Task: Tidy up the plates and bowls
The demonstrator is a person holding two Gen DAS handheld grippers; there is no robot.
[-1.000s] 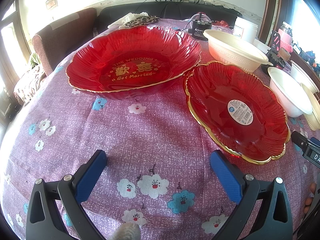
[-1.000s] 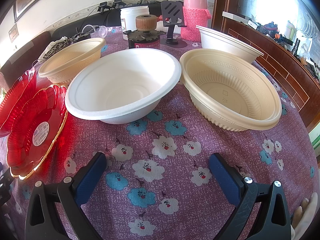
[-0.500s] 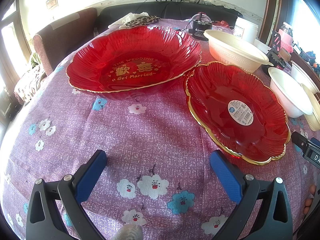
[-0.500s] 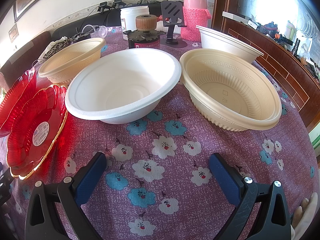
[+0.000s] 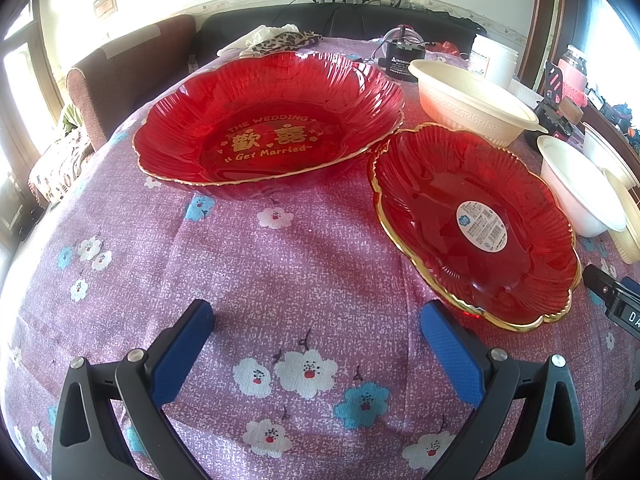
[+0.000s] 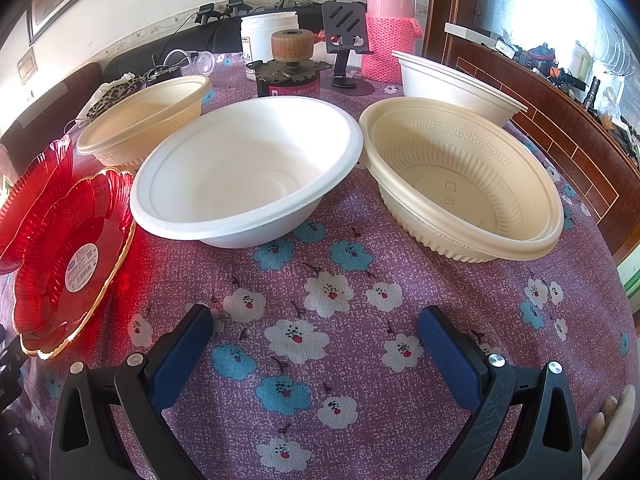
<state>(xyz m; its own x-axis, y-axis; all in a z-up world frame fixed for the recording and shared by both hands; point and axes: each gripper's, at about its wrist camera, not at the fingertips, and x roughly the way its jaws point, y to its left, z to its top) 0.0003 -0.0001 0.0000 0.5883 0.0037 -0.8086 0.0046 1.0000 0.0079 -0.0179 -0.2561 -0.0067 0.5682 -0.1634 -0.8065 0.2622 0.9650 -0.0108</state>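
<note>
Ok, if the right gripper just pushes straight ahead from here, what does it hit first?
Probably the white foam bowl: it sits ahead of the open right gripper, with only bare tablecloth between. Depth is uncertain in the fisheye view.

Bright daylight; blown-out windows at the sides; sharp focus; fisheye-bent, vignetted edges.

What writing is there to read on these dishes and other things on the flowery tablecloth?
"THE WEDDING", two gold Chinese characters, and "Get Married~": inside the large red scalloped glass dish.
"DA", cut off at the frame edge: on a black gripper part at the right.
Round white sticker in the smaller red gold-rimmed plate: too small to read.
Labels on the white plastic jar and the black tin: blurred.
</note>
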